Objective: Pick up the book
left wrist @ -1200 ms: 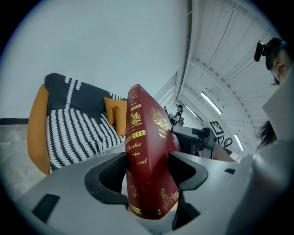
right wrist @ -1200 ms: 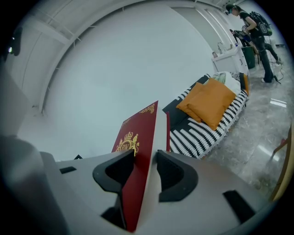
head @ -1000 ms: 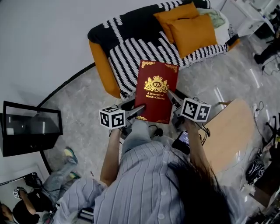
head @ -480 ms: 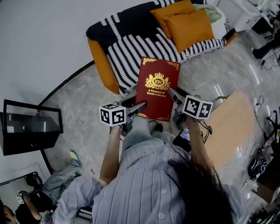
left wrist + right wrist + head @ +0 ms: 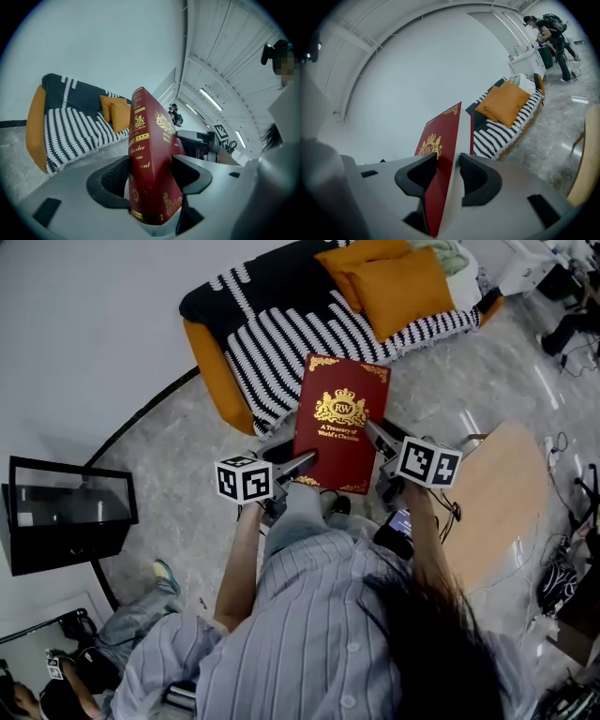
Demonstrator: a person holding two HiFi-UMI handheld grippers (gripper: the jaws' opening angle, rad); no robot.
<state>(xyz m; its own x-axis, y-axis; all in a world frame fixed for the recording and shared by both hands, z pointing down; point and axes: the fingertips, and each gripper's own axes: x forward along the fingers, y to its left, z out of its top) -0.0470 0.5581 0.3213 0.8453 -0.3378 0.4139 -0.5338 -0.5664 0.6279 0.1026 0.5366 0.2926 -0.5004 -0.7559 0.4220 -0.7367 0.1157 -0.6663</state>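
Seen from overhead, a person stood holding a red, gold-stamped book [image 5: 342, 432] in front of them with both claws. At 9 o'clock a black screen [image 5: 66, 512] stood well apart, across pale floor [image 5: 178, 446]. Just left of centre, the left gripper [image 5: 302, 463] was clamped on the book's lower spine corner, its jaws spread wide with the thick spine pressed between both pads. The book lay at centre, cover up and lifted into the air. Its far end pointed to 12 o'clock, where a striped sofa [image 5: 281, 334] with orange cushions [image 5: 403, 282] stood. Just right of centre, the right gripper [image 5: 380, 439] was closed narrower on the book's opposite long edge, with cover and pages pinched between its pads. At 3 o'clock a pale wooden tabletop [image 5: 497, 512] stood near the right arm. The pick-up looked essentially done: the book appeared to rest on nothing but the claws, and only keeping it steady seemed left. Open floor lay at 10 and 1 o'clock. The sofa's near edge and the tabletop's rim were the closest things to catch on.
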